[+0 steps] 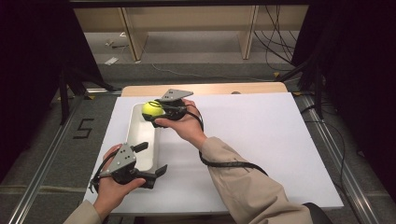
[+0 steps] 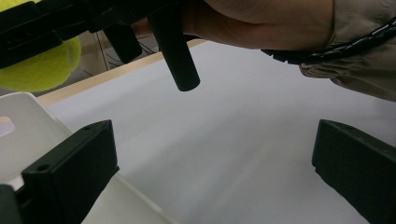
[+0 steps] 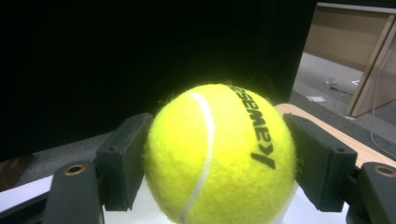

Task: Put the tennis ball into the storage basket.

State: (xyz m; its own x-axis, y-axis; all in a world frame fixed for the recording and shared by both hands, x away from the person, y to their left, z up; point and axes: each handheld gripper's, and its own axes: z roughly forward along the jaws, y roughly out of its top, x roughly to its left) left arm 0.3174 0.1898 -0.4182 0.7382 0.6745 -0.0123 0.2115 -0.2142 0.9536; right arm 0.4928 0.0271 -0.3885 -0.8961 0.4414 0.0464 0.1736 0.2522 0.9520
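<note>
Right gripper [image 1: 155, 113] clamps the fuzzy yellow tennis ball [image 1: 152, 109], upper centre-left, above the white rectangular plastic tray [image 1: 140, 140]. Left gripper [image 1: 150, 159], lower left, jaws spread wide, holding nothing, at the tray's near end.

One tennis ball [image 1: 152, 108], clamped between the right gripper's [image 1: 156, 113] jaws. One white tray [image 1: 140, 140], beside the left gripper [image 1: 152, 161], under the right. Two grippers. One white board [image 1: 252, 140] beneath both.
</note>
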